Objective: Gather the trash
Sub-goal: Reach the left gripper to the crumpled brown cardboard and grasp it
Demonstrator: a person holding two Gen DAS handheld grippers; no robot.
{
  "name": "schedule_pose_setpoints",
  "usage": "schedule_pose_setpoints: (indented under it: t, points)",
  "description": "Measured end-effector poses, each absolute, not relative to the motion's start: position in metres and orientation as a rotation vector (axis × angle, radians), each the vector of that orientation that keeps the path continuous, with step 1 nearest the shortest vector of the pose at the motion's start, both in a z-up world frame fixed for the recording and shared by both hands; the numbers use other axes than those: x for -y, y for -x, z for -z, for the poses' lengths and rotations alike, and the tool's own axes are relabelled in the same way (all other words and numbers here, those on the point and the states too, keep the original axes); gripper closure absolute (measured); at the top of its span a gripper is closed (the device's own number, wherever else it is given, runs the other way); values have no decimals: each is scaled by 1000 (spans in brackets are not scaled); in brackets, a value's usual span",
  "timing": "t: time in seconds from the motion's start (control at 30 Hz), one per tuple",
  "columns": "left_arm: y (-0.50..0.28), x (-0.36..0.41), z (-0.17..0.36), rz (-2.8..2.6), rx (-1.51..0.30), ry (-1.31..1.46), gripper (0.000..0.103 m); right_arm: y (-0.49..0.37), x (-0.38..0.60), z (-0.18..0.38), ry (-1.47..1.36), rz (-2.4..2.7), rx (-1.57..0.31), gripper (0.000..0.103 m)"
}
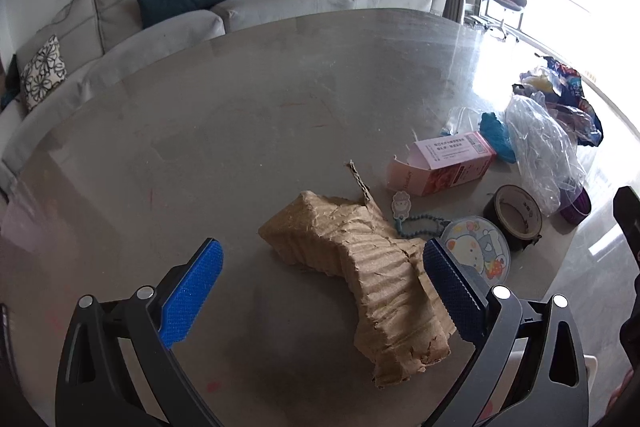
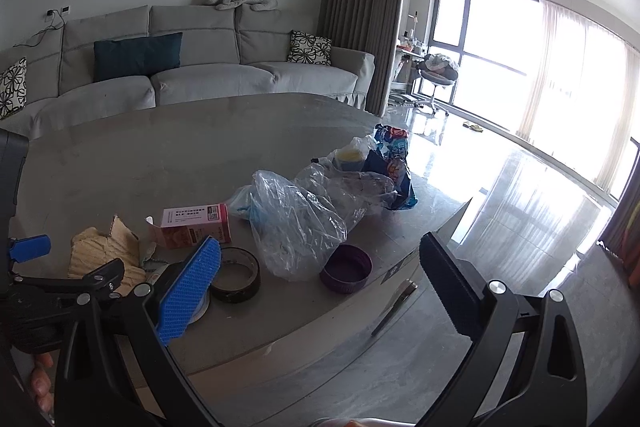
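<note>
A crumpled piece of brown cardboard (image 1: 360, 259) lies on the grey table (image 1: 200, 115), and my left gripper (image 1: 322, 287) stands open around its near end. To its right lie an open pink carton (image 1: 444, 163), a roll of dark tape (image 1: 514, 217), a cartoon-printed round lid (image 1: 478, 251) and clear plastic bags (image 1: 540, 143). In the right wrist view my right gripper (image 2: 320, 279) hangs open above the table's near edge, with the purple lid (image 2: 346, 269), the tape roll (image 2: 236, 275) and a clear bag (image 2: 296, 223) just beyond it. Nothing is between its fingers.
A blue snack wrapper (image 2: 394, 163) and a yellow-topped cup (image 2: 350, 157) sit in the pile at the table's far right. A grey sofa (image 2: 200, 67) runs behind the table. Shiny floor (image 2: 500, 207) lies to the right. Part of a hand (image 2: 40, 383) shows at lower left.
</note>
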State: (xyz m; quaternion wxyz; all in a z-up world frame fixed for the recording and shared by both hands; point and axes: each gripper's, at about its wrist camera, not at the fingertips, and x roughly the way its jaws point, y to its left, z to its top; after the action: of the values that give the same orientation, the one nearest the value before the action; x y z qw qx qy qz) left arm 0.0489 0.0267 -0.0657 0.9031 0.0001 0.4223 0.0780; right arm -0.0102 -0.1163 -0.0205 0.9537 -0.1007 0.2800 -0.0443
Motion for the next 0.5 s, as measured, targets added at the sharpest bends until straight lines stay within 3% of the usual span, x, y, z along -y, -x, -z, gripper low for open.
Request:
schedule_pose_setpoints:
  t: [0.37, 0.4, 0.5]
  points:
    - [-50, -23, 79, -168, -880, 4, 3, 10, 113, 18, 223, 80, -562, 4]
    - [-49, -24, 79, -164, -876, 15, 6, 10, 113, 18, 223, 80, -563, 4]
    - [-48, -25, 77, -135, -871, 38, 37, 10, 113, 18, 224, 84, -564, 4]
